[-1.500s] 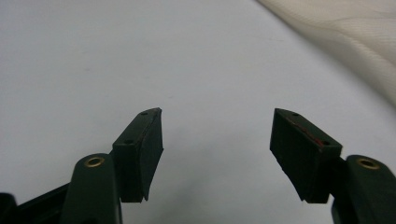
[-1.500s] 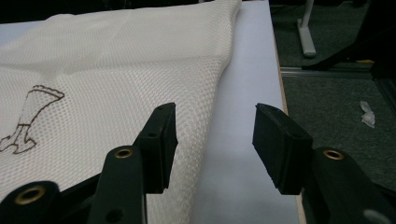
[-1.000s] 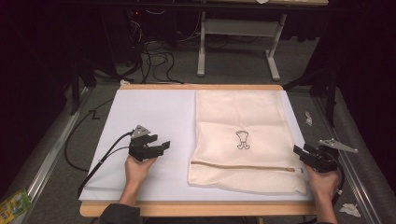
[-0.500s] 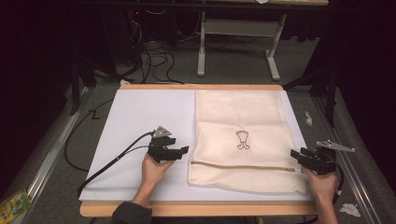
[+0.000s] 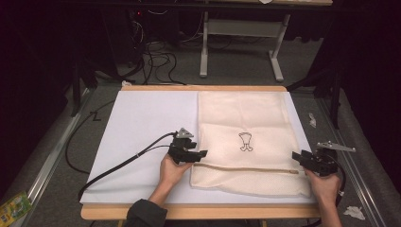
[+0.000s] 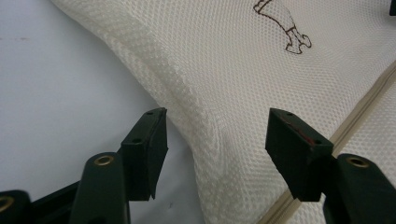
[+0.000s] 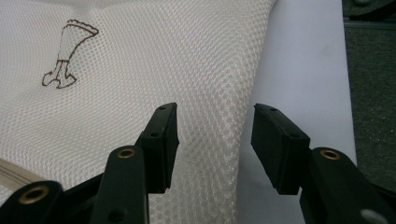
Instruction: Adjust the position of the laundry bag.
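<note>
1. Mesh bag (image 5: 246, 142) lies flat on the tabletop's (image 5: 142, 118) right half.
2. Left claw (image 5: 201, 153) gapes apart, straddling the bag's left edge.
3. Right claw (image 5: 298, 157) gapes apart, straddling its right edge.
4. Bare white sheet lies leftward.

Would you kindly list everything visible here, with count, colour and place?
mesh laundry bag: 1, cream, right half of the mat
zipper: 1, beige, across the bag's near end
emblem: 1, brown, bag's middle
mat: 1, white, covering the table
table: 1, wooden, centre
wrapper: 1, green-yellow, floor at near left
left gripper: 1, black, open at the bag's left edge
right gripper: 1, black, open at the bag's right edge
</note>
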Demonstrator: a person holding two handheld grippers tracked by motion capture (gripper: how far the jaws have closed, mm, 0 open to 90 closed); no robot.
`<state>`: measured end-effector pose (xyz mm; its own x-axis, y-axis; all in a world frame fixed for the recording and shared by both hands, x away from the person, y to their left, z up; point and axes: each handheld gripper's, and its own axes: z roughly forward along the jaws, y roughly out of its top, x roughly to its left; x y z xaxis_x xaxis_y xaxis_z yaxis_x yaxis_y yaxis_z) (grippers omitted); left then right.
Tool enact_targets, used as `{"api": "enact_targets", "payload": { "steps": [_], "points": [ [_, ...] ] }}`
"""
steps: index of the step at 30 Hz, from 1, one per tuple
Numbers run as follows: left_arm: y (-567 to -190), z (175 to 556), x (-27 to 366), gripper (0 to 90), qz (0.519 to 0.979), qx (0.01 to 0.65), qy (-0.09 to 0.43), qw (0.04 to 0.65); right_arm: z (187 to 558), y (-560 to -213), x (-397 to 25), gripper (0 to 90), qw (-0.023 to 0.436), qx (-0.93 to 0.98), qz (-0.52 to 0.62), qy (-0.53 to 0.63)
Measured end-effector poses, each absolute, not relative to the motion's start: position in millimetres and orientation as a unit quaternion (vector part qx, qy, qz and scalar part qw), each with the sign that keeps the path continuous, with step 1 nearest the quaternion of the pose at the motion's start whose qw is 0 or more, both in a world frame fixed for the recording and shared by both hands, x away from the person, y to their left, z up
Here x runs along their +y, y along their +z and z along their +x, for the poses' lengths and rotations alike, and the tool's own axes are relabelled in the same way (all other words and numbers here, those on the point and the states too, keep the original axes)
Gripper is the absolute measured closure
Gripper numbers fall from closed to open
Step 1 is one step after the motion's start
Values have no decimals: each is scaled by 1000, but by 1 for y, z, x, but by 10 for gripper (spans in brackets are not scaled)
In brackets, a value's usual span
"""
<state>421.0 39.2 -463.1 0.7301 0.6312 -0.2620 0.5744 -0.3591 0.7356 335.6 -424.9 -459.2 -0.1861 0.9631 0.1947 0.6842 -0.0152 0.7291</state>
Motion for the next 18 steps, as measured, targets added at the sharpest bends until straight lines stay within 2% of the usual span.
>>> {"api": "enact_targets", "payload": {
  "steps": [6, 11, 12, 13, 14, 15, 18],
  "points": [
    [-468, 426, 32, 506, 824, 367, 20, 430, 341, -462, -422, 564, 180, 681, 609, 364],
    [-469, 428, 28, 612, 832, 369, 24, 414, 343, -464, -423, 681, 167, 686, 610, 361],
    [-469, 428, 27, 651, 835, 366, 25, 411, 344, -464, -424, 717, 165, 688, 608, 359],
    [-468, 429, 27, 739, 836, 364, 25, 411, 344, -464, -424, 791, 163, 693, 605, 358],
    [-468, 430, 27, 739, 837, 363, 24, 410, 344, -464, -424, 791, 163, 693, 605, 358],
    [-468, 431, 26, 812, 838, 360, 21, 409, 344, -464, -424, 845, 163, 696, 600, 359],
    [-467, 431, 26, 838, 838, 359, 20, 410, 344, -463, -424, 866, 163, 697, 597, 362]
  ]
}}
